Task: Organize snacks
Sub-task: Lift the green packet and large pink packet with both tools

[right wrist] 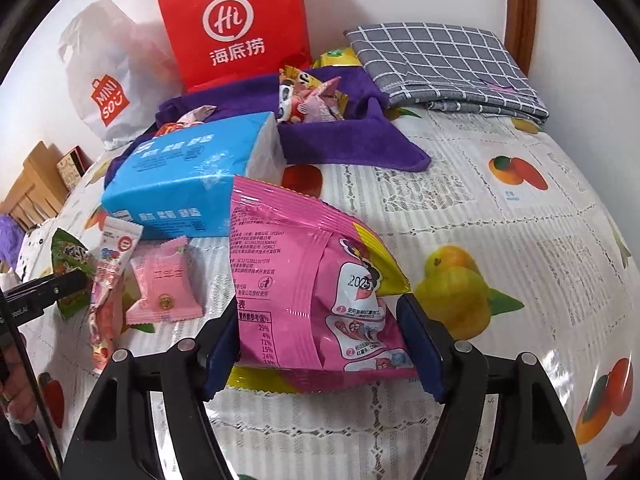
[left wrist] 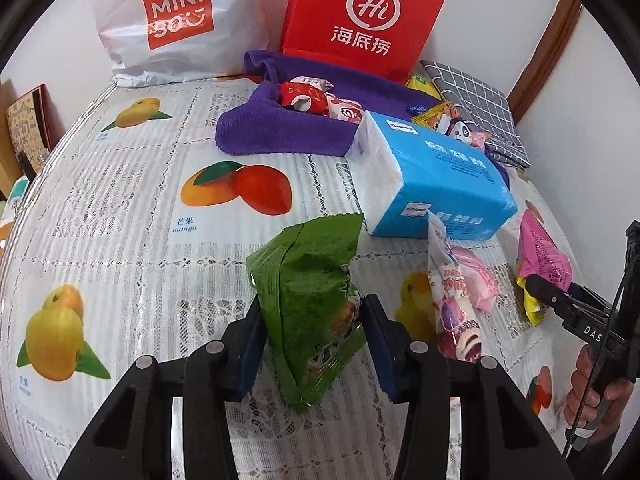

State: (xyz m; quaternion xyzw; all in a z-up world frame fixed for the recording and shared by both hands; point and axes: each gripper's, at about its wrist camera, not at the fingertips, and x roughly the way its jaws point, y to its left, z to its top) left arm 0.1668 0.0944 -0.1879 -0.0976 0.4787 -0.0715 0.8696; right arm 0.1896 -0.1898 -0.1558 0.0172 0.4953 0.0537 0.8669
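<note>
Right wrist: pink snack bag (right wrist: 312, 280) seemingly between right gripper (right wrist: 320, 344) pads.

Both the left gripper (left wrist: 310, 344) and the right gripper (right wrist: 320, 344) are black, with silver screws, blue-padded jaws and a trailing black cable.

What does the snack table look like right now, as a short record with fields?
left gripper: shut on green packet
right gripper: shut on pink bag
loose on table: tissue pack, small pink packet
purple towel: holds several snacks
back wall: red bag, white bag
</note>
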